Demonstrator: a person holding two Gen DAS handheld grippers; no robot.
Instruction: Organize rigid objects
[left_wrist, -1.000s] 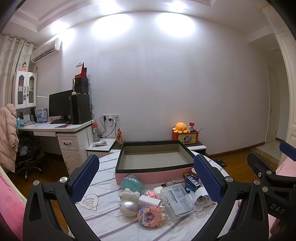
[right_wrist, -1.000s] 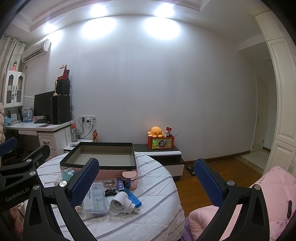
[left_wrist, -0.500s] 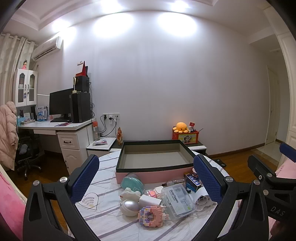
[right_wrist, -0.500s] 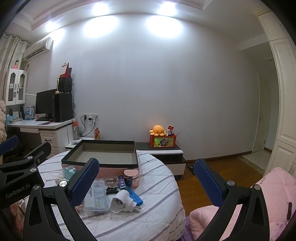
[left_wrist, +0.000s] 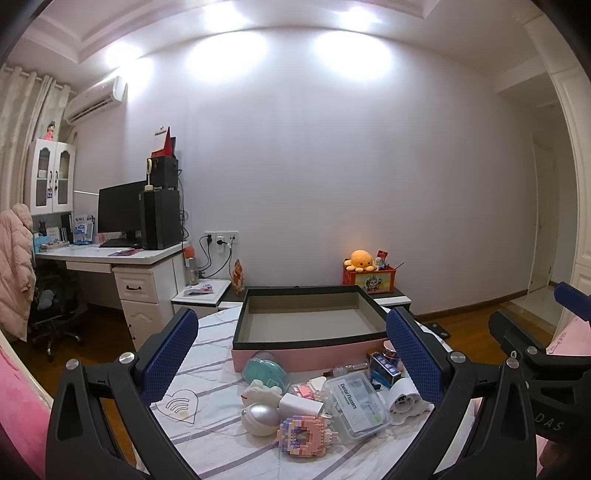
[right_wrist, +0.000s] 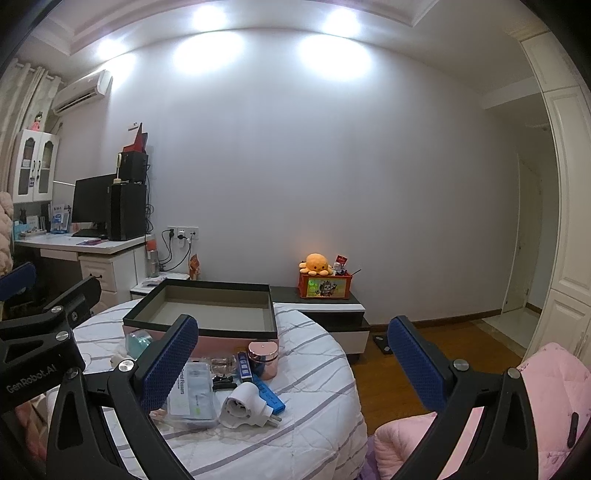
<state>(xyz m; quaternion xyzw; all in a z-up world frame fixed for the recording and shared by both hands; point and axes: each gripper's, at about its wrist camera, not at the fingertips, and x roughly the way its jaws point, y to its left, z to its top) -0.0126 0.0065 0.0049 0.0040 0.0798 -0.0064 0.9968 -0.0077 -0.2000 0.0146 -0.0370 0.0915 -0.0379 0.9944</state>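
Note:
A pink box with a black rim (left_wrist: 310, 341) (right_wrist: 207, 323) stands open and bare inside at the back of a round striped table (left_wrist: 221, 424) (right_wrist: 314, 417). In front of it lie small items: a teal case (left_wrist: 266, 373), a pearly egg (left_wrist: 260, 419), a pastel block figure (left_wrist: 304, 439), a clear dental flosser box (left_wrist: 356, 406) (right_wrist: 192, 397), a white plug adapter (left_wrist: 404, 397) (right_wrist: 247, 404), a rose-gold jar (right_wrist: 263, 354) and a blue strip (right_wrist: 267, 395). My left gripper (left_wrist: 291, 354) is open above the pile. My right gripper (right_wrist: 295, 362) is open, holding nothing, over the table's right side.
A white desk (left_wrist: 122, 258) with monitor and computer tower stands at the left. A low cabinet with an orange octopus toy (left_wrist: 359, 260) on a red box is behind the table. Pink bedding (right_wrist: 546, 398) lies at the right, wooden floor (right_wrist: 406, 373) beyond.
Both views have shifted slightly; the table items sit a little lower and closer in the frames. Both grippers stay open and hold nothing.

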